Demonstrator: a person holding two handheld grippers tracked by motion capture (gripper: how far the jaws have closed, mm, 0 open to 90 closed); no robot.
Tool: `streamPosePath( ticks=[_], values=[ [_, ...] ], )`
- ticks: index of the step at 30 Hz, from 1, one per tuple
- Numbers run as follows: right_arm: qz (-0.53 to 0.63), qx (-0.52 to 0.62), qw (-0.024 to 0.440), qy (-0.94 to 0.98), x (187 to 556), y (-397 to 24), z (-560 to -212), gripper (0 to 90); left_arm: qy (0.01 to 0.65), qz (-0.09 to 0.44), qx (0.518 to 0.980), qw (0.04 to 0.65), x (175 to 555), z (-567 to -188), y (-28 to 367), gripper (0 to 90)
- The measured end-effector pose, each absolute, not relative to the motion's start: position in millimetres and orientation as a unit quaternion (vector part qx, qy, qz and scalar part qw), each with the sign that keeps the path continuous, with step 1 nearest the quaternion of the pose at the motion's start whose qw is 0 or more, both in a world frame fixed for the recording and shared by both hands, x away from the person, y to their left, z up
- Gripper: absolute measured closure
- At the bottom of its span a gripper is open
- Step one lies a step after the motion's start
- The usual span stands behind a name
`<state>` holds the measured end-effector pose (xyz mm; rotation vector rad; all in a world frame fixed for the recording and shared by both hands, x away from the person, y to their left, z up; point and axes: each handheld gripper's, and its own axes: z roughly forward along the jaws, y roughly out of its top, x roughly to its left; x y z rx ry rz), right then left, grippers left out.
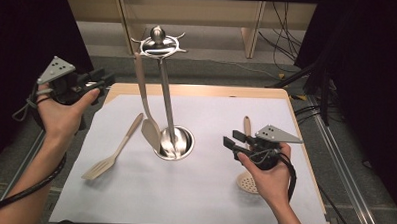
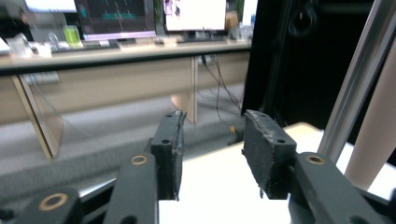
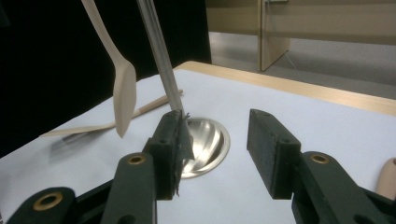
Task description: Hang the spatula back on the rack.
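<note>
My left gripper (image 1: 105, 80) gapes with nothing in it beside the table's far corner. My right gripper (image 1: 231, 139) gapes too, facing the utensil stand (image 1: 173, 143) and its 1 hung spatula (image 1: 150, 133).

1. White sheet (image 1: 193, 192) covers the table (image 1: 197, 88), beneath the right gripper (image 1: 231, 141).
2. Desk (image 2: 116, 70) stands far ahead of the left gripper (image 2: 212, 135), past grey floor.
3. Monitors (image 2: 119, 16) and a green cup (image 2: 71, 33) sit on that desk.
4. Cables (image 1: 282, 25) lie on the floor, well beyond the right gripper.
5. Black curtain (image 1: 19, 25) hangs behind the left gripper.
</note>
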<state>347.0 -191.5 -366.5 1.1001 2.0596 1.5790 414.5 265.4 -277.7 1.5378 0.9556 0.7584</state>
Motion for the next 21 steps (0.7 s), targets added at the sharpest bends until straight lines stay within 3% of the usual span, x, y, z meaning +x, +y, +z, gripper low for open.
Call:
streamPosePath(
  ticks=[6,8,9,11,13,18,21],
  values=[
    [0.55,0.392,0.164,0.719,346.4,-198.0,-365.1,56.8,0.424,0.283,0.69,0.515,430.7,-304.1,264.2,50.8],
    [0.549,0.392,0.169,0.719,345.8,-199.9,-364.0,56.8,0.426,0.247,0.733,0.469,440.2,-321.5,263.0,47.9],
    [0.546,0.4,0.169,0.717,344.4,-200.1,-363.8,56.8,0.426,0.247,0.733,0.469,440.2,-321.5,263.0,47.4],
    [0.541,0.397,0.176,0.72,344.8,-202.4,-364.8,56.8,0.421,0.234,0.763,0.43,447.1,-339.1,262.7,46.8],
    [0.54,0.398,0.168,0.722,343.6,-203.1,-365.8,56.8,0.427,0.226,0.76,0.434,449.1,-344.6,260.4,46.9],
    [0.531,0.396,0.17,0.729,339.8,-205.0,-367.4,56.8,0.457,0.174,0.791,0.368,458.7,-369.4,257.1,47.9],
    [0.529,0.397,0.177,0.729,339.5,-206.3,-366.5,56.8,0.43,0.187,0.812,0.347,465.4,-375.8,259.6,48.5]
  ],
)
